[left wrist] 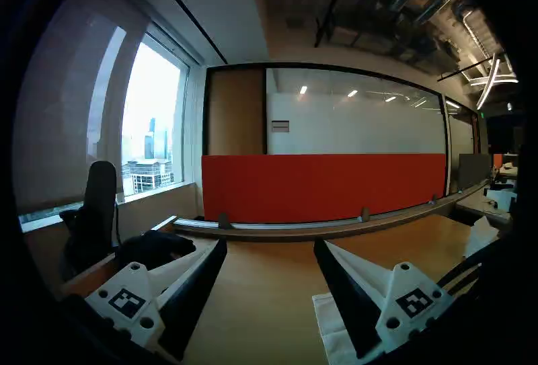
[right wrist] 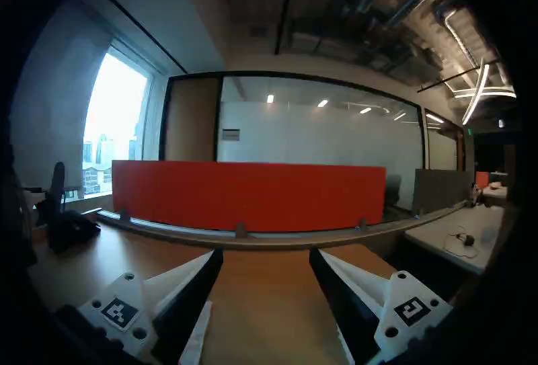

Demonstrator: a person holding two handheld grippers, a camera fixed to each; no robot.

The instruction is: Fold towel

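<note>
The left gripper [left wrist: 269, 244] is hovering over a wooden desk [left wrist: 269, 298] with its two fingers spread wide and nothing sitting between them. The white towel [left wrist: 326, 318] is lying flat on the desk at the lower right of the left gripper view, with its corner running under the finger on that side, though whether the finger is touching it cannot be told. A black bag [left wrist: 151, 247] is resting just beyond the other finger, near the window [left wrist: 151, 130].

The right gripper [right wrist: 265, 252] is likewise gaping wide and gripping nothing. In the right gripper view, a narrow white strip of the towel [right wrist: 200, 335] is showing beside one finger. A red partition [right wrist: 249, 197] is standing along the desk's far edge.
</note>
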